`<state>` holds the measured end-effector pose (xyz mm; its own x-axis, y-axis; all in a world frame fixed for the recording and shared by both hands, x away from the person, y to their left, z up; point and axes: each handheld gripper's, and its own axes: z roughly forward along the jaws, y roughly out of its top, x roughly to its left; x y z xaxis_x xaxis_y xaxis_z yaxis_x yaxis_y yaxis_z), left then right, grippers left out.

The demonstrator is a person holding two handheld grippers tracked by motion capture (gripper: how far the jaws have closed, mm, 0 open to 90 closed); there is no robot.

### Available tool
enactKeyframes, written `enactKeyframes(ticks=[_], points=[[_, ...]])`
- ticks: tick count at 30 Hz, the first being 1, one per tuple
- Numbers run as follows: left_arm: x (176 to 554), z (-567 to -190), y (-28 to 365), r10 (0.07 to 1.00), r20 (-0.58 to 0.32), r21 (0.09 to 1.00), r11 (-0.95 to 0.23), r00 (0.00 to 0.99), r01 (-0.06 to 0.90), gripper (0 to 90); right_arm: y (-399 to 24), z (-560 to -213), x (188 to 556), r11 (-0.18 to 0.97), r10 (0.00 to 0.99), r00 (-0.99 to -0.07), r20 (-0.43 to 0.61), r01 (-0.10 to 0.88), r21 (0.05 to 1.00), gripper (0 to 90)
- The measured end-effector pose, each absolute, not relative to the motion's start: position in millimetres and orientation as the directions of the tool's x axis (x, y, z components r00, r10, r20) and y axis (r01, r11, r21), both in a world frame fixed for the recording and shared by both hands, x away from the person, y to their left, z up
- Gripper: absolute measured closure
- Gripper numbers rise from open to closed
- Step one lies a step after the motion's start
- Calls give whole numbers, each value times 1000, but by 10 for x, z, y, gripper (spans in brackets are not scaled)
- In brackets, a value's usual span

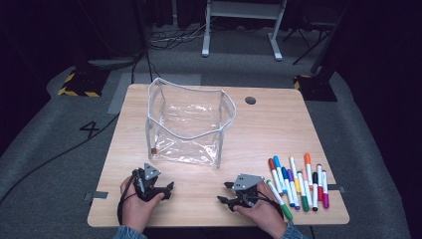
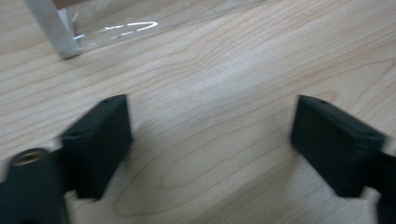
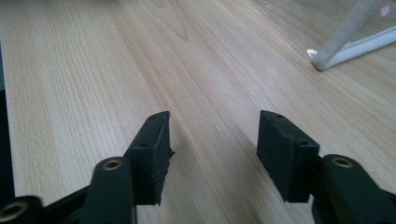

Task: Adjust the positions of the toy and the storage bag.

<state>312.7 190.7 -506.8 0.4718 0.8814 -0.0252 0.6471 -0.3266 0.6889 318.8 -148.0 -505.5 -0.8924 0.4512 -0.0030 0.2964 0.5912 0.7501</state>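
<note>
A: While both hands rest near the front edge of the desk (image 1: 259, 124), we note the left gripper (image 1: 166, 188) low over bare wood, its fingers (image 2: 100, 140) spread with nothing between them.

B: Agreed. In the left gripper view we see the corner of the clear pouch (image 2: 65, 32) just ahead of those fingers, apart from them.

A: We log the right gripper (image 1: 225, 191) likewise: fingers (image 3: 152, 154) spread, only wood grain in the gap.

B: We place the clear pouch (image 1: 186, 127) upright at mid-desk, mouth open upward, behind both grippers. Its white-edged corner (image 3: 327, 58) shows far off in the right gripper view.

A: The markers (image 1: 297, 181) lie in a loose row at the right front of the desk, just beside the right hand (image 1: 263, 211); the green-capped one lies nearest it. We cannot tell whether the hand touches it.
</note>
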Motion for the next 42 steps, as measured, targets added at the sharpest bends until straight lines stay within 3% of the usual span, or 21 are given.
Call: enactKeyframes(ticks=[2,3,9,15,19,26,30,33,39,42], points=[[3119,-5044,1933,875,-28,685,-335,484,647,336,-1490,-5029,3198,588,453,-892,-1,298,752,463],[3112,-4979,1989,860,-48,684,-343,509,644,348,-1511,-4943,3215,581,458,-889,-5,295,758,486],[3096,-4697,2130,843,-23,700,-370,538,610,353,-1592,-4660,3306,541,471,-882,21,307,783,550],[3086,-4445,2268,830,-138,778,-247,541,578,339,-1612,-4427,3451,512,484,-875,7,290,809,571],[3223,-4318,2331,861,-46,771,-291,506,566,341,-1543,-4255,3577,491,497,-868,-4,277,826,607],[3414,-4232,2384,877,7,762,-316,480,565,370,-1416,-4130,3848,468,518,-855,-11,272,841,666],[3462,-4269,2372,871,10,747,-333,491,576,383,-1340,-4155,3943,466,523,-852,-17,269,843,806],[3482,-4269,2370,869,4,756,-326,494,568,416,-1353,-4142,3958,465,536,-843,-41,255,848,876],[3505,-4256,2368,867,27,767,-337,498,546,484,-1434,-4130,3830,475,523,-851,-46,246,845,880],[3470,-4246,2340,855,31,766,-353,518,537,565,-1486,-4127,3749,478,515,-856,-36,253,841,879]])
